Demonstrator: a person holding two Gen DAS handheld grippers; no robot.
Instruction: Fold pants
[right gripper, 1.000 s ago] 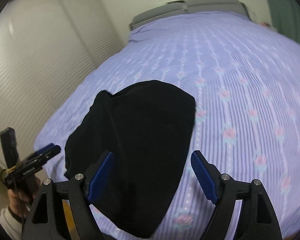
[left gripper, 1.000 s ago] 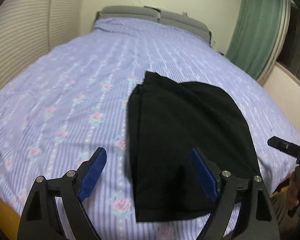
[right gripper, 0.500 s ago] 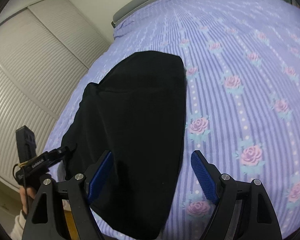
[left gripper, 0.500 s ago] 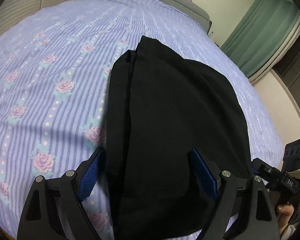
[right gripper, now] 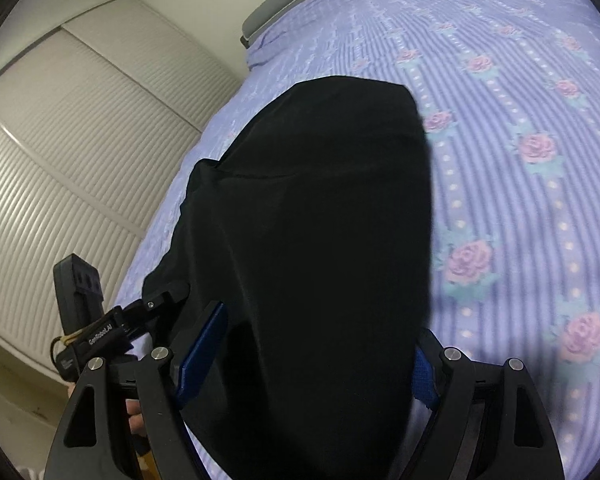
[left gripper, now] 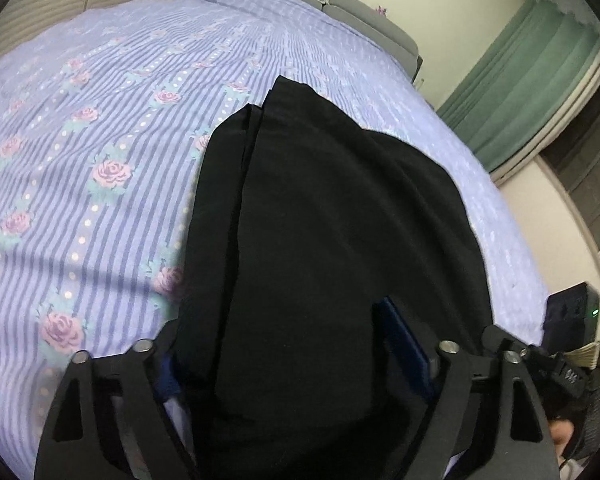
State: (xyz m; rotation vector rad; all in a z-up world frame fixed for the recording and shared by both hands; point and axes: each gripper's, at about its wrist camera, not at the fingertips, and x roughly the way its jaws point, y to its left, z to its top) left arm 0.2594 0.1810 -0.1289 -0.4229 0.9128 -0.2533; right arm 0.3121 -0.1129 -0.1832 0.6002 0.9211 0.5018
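Black pants (left gripper: 340, 240), already folded lengthwise into a long stacked panel, are laid on the bed (left gripper: 100, 140) over a lilac striped sheet with rose print; the near end reaches the bed's front edge, the far end points toward the grey headboard (left gripper: 340, 4). The left gripper (left gripper: 296, 356) is held low at the near left corner of the panel, fingers spread wide, with the cloth lying between them and hiding most of the left finger; no grasp is made yet. The right gripper (right gripper: 320, 352) is held at the near right corner, likewise spread, its blue pads (right gripper: 202, 350) straddling the cloth, nothing clasped. Step in hand, as judged: taking up the near end for a crosswise fold toward the far end. For good execution, each corner is best pinched through all layers at once, since a staggered under-layer is visible along the left edge (left gripper: 236, 200) and could be left behind if only the top ply is caught. Both grippers are to be closed at matching depth from the near hem, so that the lifted edge stays square. The lift is best kept low and carried straight forward, the near hem being laid level with the far edge. Risk noted: soft dark cloth sagging between the two holds and dragging lower layers out of line. A louvred wardrobe (right gripper: 80, 152) and a green curtain (left gripper: 540, 80) are present, uninvolved.
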